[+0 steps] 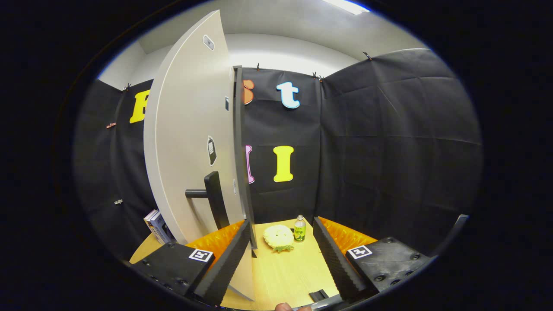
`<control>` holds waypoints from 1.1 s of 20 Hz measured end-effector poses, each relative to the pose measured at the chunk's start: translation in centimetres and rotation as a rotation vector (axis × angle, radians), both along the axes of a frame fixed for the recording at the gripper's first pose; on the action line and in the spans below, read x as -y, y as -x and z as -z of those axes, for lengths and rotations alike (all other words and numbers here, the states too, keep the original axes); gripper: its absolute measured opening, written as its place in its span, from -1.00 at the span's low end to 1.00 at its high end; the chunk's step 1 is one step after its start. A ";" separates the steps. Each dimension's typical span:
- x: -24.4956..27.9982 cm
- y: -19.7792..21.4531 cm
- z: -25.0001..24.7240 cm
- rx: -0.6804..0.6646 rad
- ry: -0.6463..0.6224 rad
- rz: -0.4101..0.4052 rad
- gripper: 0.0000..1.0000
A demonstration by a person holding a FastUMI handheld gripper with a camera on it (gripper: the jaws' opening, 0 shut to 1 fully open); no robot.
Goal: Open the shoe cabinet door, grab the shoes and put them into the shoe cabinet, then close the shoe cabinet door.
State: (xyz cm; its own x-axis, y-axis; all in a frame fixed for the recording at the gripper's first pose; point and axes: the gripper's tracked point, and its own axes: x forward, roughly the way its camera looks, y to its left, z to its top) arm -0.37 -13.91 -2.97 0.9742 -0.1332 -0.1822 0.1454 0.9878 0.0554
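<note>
- The hand-held gripper (281, 255) is spread wide, pinching nothing.
- The shoe cabinet door (190, 142) stands ajar left of centre, its free edge just by the left finger; its handle (211, 196) sits low.
- Risk: that finger could bump the edge, swinging the door.
- A bottle (300, 229) on the worktop (285, 272) could topple.
</note>
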 end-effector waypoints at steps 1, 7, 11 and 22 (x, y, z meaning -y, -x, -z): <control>-1.3 0.0 0.0 -0.004 -0.001 -0.009 0.94; -8.7 -1.0 0.1 -0.005 0.011 -0.066 0.94; -13.6 -2.4 0.4 -0.007 -0.024 -0.113 0.94; -21.8 -8.8 2.2 -0.013 -0.014 -0.183 0.94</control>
